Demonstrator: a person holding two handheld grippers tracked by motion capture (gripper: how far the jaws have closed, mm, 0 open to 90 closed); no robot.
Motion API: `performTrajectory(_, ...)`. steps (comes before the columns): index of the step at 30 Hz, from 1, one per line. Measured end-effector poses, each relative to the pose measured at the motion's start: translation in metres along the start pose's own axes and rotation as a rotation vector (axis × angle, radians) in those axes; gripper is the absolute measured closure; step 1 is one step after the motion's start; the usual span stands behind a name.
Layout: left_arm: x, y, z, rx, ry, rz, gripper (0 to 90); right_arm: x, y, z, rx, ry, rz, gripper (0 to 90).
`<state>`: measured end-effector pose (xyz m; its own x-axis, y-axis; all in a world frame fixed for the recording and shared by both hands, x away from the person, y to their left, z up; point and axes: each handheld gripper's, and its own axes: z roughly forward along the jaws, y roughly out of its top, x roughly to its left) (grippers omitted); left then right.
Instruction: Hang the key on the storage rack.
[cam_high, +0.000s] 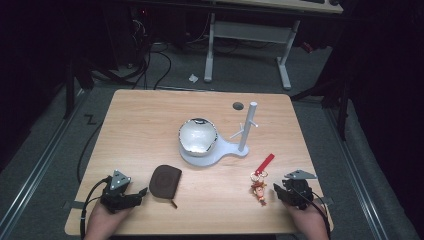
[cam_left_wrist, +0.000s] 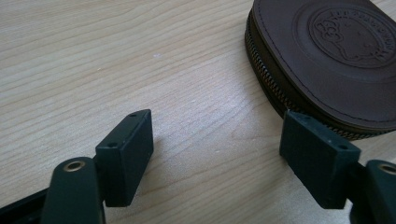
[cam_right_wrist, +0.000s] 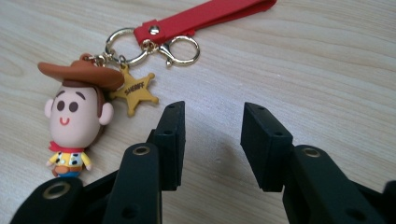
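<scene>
With both grippers open and empty, the left gripper (cam_high: 141, 192) should straddle the brown pouch (cam_high: 165, 180) beside it on the counter (cam_high: 150, 125), while the right gripper (cam_high: 274, 189) approaches the keychain (cam_high: 260, 182) squarely at its ring.

Bowl (cam_high: 198, 135) + peg stand (cam_high: 246, 127) block mid table (cam_high: 140, 115); L side free.

Overhead forward-down; 2 close finger-level views.
</scene>
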<state>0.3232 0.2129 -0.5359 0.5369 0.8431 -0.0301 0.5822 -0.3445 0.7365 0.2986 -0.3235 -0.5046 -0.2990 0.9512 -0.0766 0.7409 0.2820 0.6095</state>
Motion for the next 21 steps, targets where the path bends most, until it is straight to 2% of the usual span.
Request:
performTrajectory(8,-0.001,0.0,0.0,0.003,0.01,0.009,26.3,0.0,0.007,0.003,0.065,0.023,-0.02,60.6)
performTrajectory(11,-0.002,-0.001,0.0,0.003,0.011,0.009,26.6,0.003,0.01,0.004,0.089,0.029,-0.041,60.6)
performTrajectory(14,-0.001,-0.001,0.0,-0.001,0.011,0.002,26.9,0.007,0.015,0.002,0.127,0.031,-0.084,59.8)
performTrajectory(19,-0.001,-0.001,0.0,0.0,0.012,0.005,26.9,0.01,0.02,0.0,0.175,0.038,-0.106,58.2)
performTrajectory(21,-0.001,-0.001,0.0,0.0,0.011,0.004,26.9,0.015,0.023,-0.001,0.217,0.028,-0.146,57.6)
